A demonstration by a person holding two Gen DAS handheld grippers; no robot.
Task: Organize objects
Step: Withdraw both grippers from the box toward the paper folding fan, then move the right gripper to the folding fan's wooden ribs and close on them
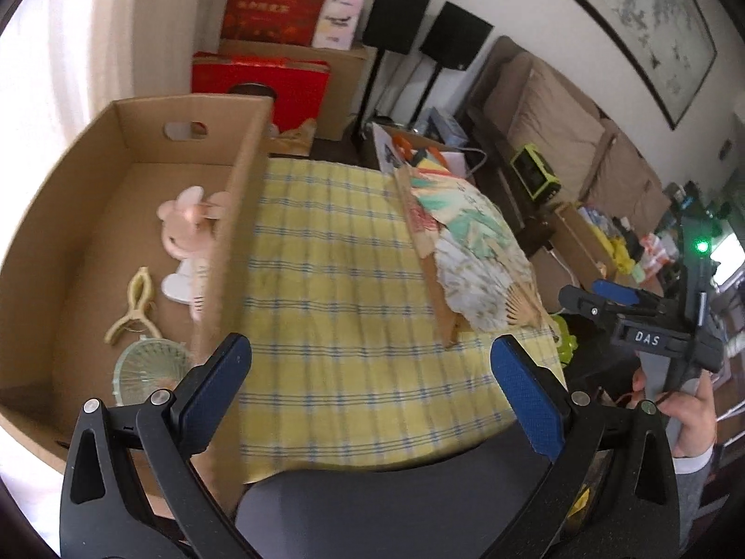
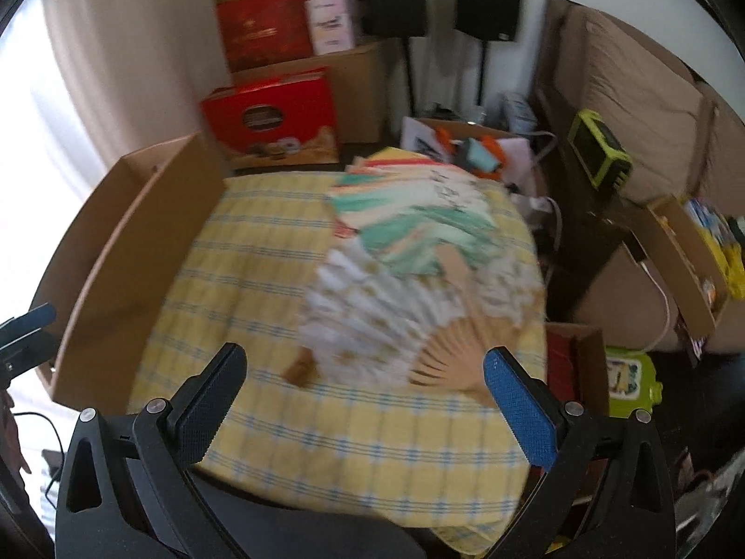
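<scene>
Two open folding fans lie on the yellow checked tablecloth (image 1: 335,279): a white one (image 1: 479,279) nearer and a green and pink one (image 1: 461,205) behind it. They also show in the right wrist view, the white fan (image 2: 396,298) and the green fan (image 2: 419,214), blurred. A cardboard box (image 1: 56,214) at the left holds a pink rabbit hand fan (image 1: 186,228), a yellow clip (image 1: 132,307) and a green hand fan (image 1: 149,365). My left gripper (image 1: 372,363) is open and empty above the cloth. My right gripper (image 2: 365,372) is open and empty just before the white fan; it also shows in the left wrist view (image 1: 600,298).
The box's wall (image 2: 125,251) stands along the table's left side. Red gift boxes (image 1: 260,79), speakers (image 1: 400,14), a sofa (image 1: 558,130) and open cartons (image 2: 689,261) with clutter stand behind and to the right. A green toy (image 2: 628,382) lies off the table's right edge.
</scene>
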